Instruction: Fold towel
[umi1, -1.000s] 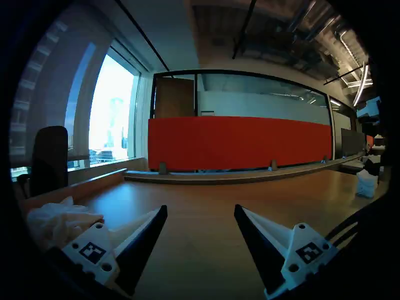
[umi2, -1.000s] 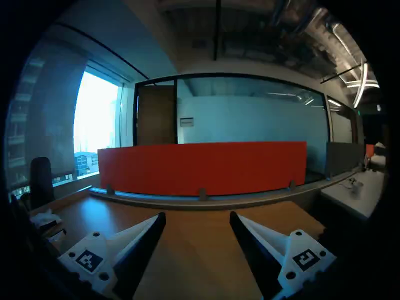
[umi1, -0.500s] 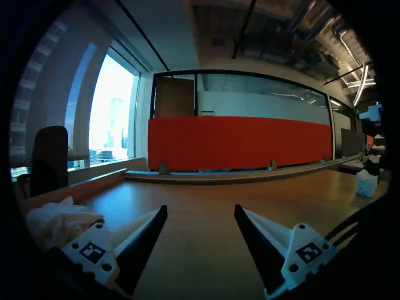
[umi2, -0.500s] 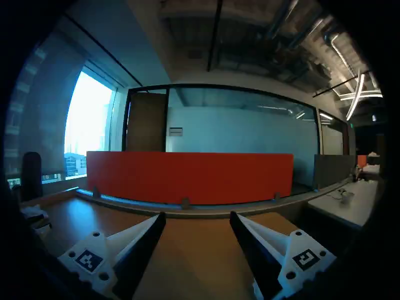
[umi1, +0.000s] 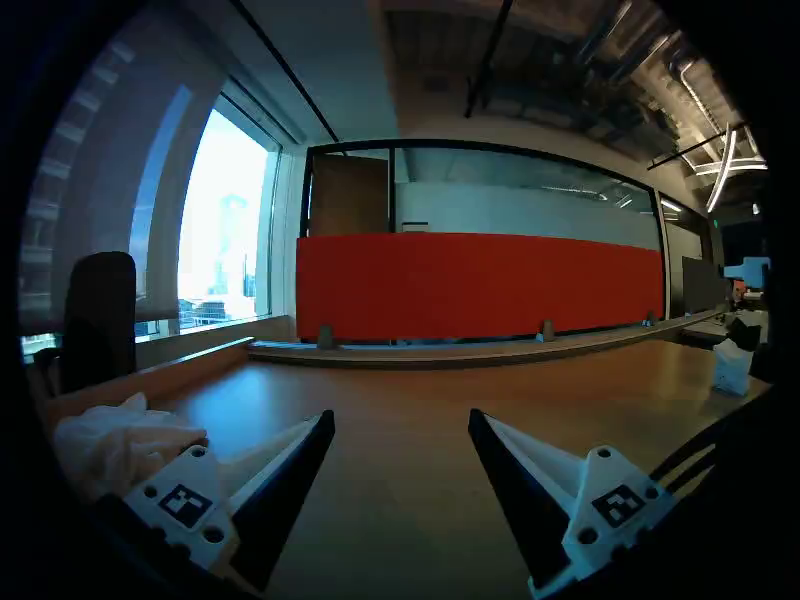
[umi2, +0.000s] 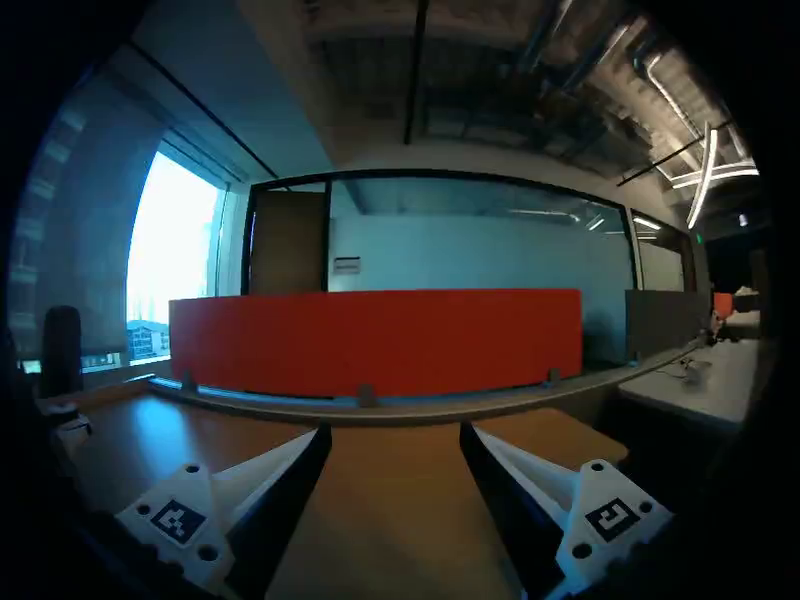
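A crumpled pale towel (umi1: 118, 442) lies on the wooden table (umi1: 420, 400) at the near left of the left gripper view, just beyond and left of my left finger. My left gripper (umi1: 400, 425) stands open low over the table with nothing between its fingers. In the right gripper view my right gripper (umi2: 395, 437) is open too, with nothing in it, above the same kind of wooden table (umi2: 400, 480).
A red divider panel (umi1: 480, 285) runs along the table's far edge, with glass walls behind. A dark chair (umi1: 98, 320) stands at the left by the window. A small white object (umi1: 732, 368) sits at the table's right. A white desk (umi2: 700, 385) lies to the right.
The left gripper has stayed still. The right gripper has tilted up and turned, so the towel at its left edge has slid out of sight. The teal-and-dark object at the left view's right edge has dropped lower.
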